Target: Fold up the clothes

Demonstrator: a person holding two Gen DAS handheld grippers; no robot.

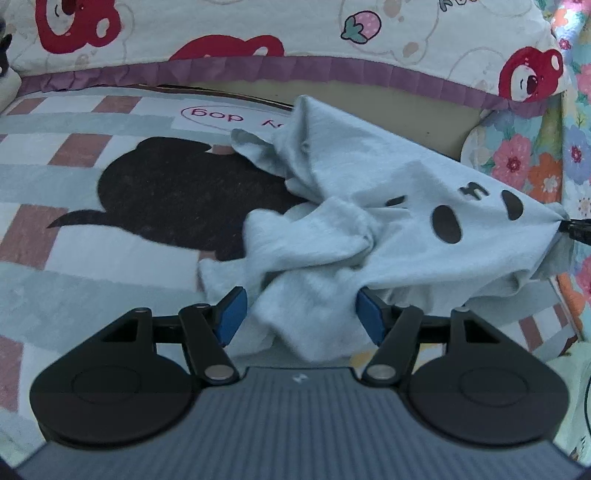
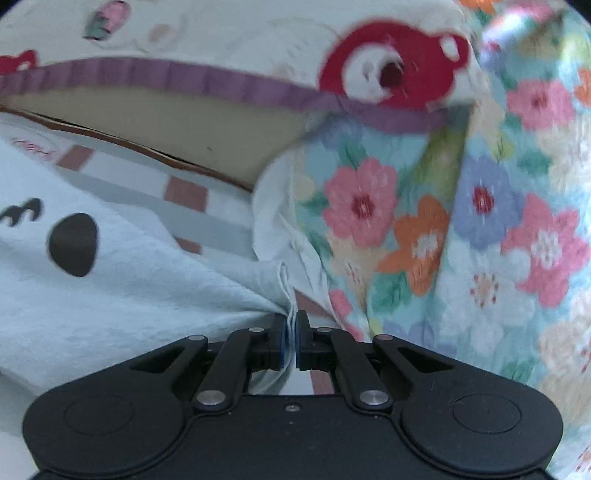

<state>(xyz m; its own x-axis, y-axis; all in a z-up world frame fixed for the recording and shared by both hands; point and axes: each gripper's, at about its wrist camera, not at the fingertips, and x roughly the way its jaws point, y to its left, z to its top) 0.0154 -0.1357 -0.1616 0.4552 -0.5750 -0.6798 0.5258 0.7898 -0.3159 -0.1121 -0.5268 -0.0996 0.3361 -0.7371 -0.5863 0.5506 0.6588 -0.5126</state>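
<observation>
A pale blue T-shirt (image 1: 369, 192) with black print lies crumpled on the bed, one side lifted and stretched tight to the right. My left gripper (image 1: 301, 314) hangs over its near folds. Its blue pads (image 1: 232, 314) stand wide apart with a bunch of the cloth lying between them, not pinched. In the right wrist view my right gripper (image 2: 291, 332) is shut on a thin edge of the T-shirt (image 2: 129, 295), which fans out to the left from the pads. That gripper's black tip (image 1: 576, 229) shows at the right edge of the left wrist view, pulling the cloth taut.
The bed sheet (image 1: 110, 258) is striped, with a big black dog print (image 1: 177, 199). A bear-print pillow (image 1: 258, 33) with a purple frill lines the back. A floral quilt (image 2: 443, 221) is piled at the right, close to my right gripper.
</observation>
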